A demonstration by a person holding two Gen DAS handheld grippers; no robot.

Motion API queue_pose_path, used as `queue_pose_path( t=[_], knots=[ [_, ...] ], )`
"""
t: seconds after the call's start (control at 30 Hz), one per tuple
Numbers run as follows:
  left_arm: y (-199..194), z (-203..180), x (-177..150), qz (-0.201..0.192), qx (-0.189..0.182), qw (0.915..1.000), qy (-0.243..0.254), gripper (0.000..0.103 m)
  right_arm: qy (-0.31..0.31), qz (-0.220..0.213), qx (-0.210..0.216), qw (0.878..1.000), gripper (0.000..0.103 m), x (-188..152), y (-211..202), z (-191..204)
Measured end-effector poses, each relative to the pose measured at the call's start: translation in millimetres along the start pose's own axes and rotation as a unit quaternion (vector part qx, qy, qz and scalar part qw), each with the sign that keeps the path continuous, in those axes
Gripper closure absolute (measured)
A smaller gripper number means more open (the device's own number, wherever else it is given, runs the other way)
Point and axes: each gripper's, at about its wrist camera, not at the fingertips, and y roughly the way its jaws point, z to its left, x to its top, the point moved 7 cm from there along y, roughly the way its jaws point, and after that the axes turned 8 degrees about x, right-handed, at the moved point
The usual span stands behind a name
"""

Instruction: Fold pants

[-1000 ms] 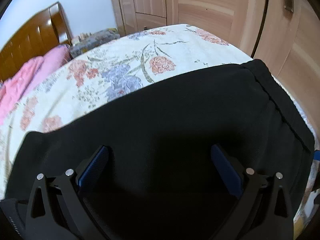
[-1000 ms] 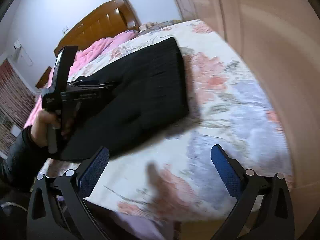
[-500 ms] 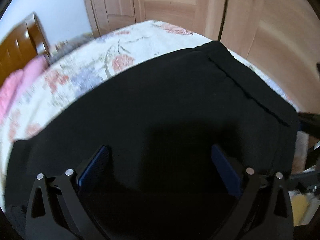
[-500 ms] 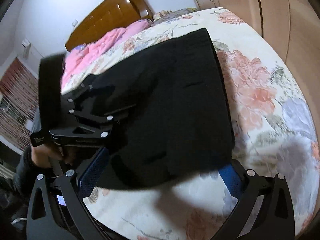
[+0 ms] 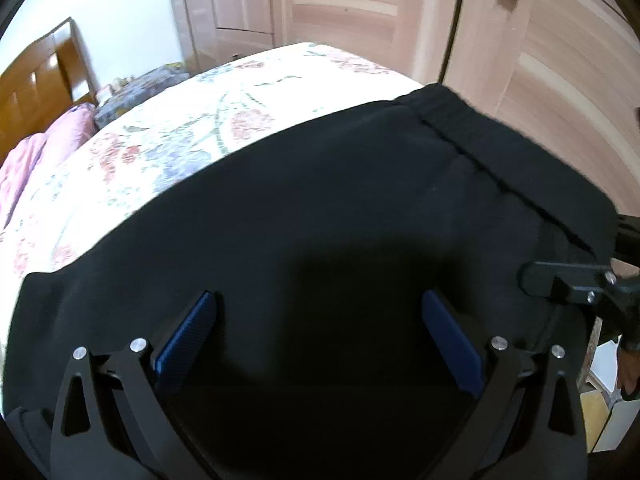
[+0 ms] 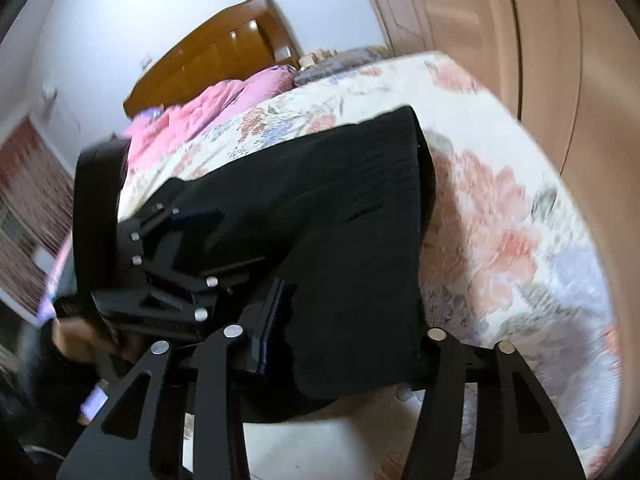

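- Black pants [image 5: 328,208] lie folded flat on the floral bedspread [image 5: 168,148], at the bed's foot corner near the wardrobe doors [image 5: 560,92].
- Left gripper [image 5: 320,332]: blue pads [image 5: 184,336] spread wide, hovering over the dark fabric, which fills the view directly ahead of and beneath its fingers. Nothing between the pads.
- Waistband seam [image 5: 480,152] runs ahead and to the right of the left gripper.
- Right gripper [image 6: 344,344]: fingers sit on either side of the pants' near edge [image 6: 352,360], left pad [image 6: 268,324] against the fabric, right pad hidden by cloth. Cannot tell if it is clamping.
- In the right wrist view, the left gripper [image 6: 200,220] is ahead-left, over the pants.
- Pink quilt [image 6: 200,112] and wooden headboard [image 6: 224,52] are far ahead of both tools.
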Motion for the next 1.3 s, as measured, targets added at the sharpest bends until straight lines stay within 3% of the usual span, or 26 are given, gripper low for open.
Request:
queue_pose_path(
  t=[0.1, 0.17, 0.23, 0.4, 0.5, 0.57, 0.63, 0.7, 0.8, 0.83, 0.9, 1.0, 1.03, 1.1, 1.3],
  knots=[
    [-14, 20, 8, 0.000, 0.034, 0.9993, -0.013, 0.002, -0.064, -0.005, -0.046, 0.997, 0.058, 1, -4, 19],
    [-27, 31, 18, -0.008, 0.037, 0.9990, -0.023, 0.002, -0.112, -0.013, -0.072, 0.991, 0.060, 2, -7, 36],
    [-46, 35, 34, -0.018, 0.015, 0.9993, -0.030, 0.002, -0.147, -0.016, -0.090, 0.985, 0.061, 2, -7, 51],
    [-73, 14, 75, -0.002, -0.092, 0.9949, -0.041, 0.002, -0.205, -0.021, -0.114, 0.972, 0.061, 0, -4, 75],
    [-78, -14, 86, 0.019, -0.111, 0.9936, -0.014, 0.002, -0.222, -0.022, -0.125, 0.967, 0.061, 0, 0, 82],
    [-77, -35, 89, 0.025, -0.105, 0.9939, 0.020, 0.002, -0.236, -0.024, -0.131, 0.963, 0.061, -2, 0, 91],
    [-65, -56, 84, 0.054, -0.075, 0.9937, 0.063, 0.002, -0.254, -0.027, -0.138, 0.957, 0.062, -3, 0, 97],
    [-46, -65, 80, 0.082, -0.046, 0.9919, 0.085, 0.002, -0.263, -0.030, -0.143, 0.954, 0.062, -7, -1, 105],
    [-22, -66, 70, 0.123, -0.036, 0.9872, 0.096, 0.003, -0.266, -0.029, -0.151, 0.952, 0.062, -9, 1, 103],
    [-21, -65, 69, 0.123, -0.033, 0.9869, 0.098, 0.016, -0.263, -0.030, -0.152, 0.952, 0.061, -10, 1, 101],
    [-19, -56, 66, 0.118, -0.021, 0.9885, 0.093, 0.052, -0.247, -0.030, -0.148, 0.957, 0.058, -10, 0, 96],
    [-19, -52, 64, 0.109, -0.025, 0.9895, 0.091, 0.076, -0.232, -0.034, -0.134, 0.963, 0.052, -7, -3, 92],
    [-20, -50, 64, 0.100, -0.018, 0.9906, 0.091, 0.079, -0.232, -0.032, -0.122, 0.965, 0.034, -9, -4, 93],
    [-24, -47, 64, 0.084, -0.008, 0.9925, 0.089, 0.081, -0.229, -0.037, -0.117, 0.966, 0.009, -15, -8, 92],
    [-49, -35, 60, 0.045, 0.007, 0.9963, 0.073, 0.082, -0.151, -0.031, -0.097, 0.983, 0.009, -31, -9, 70]
  ],
)
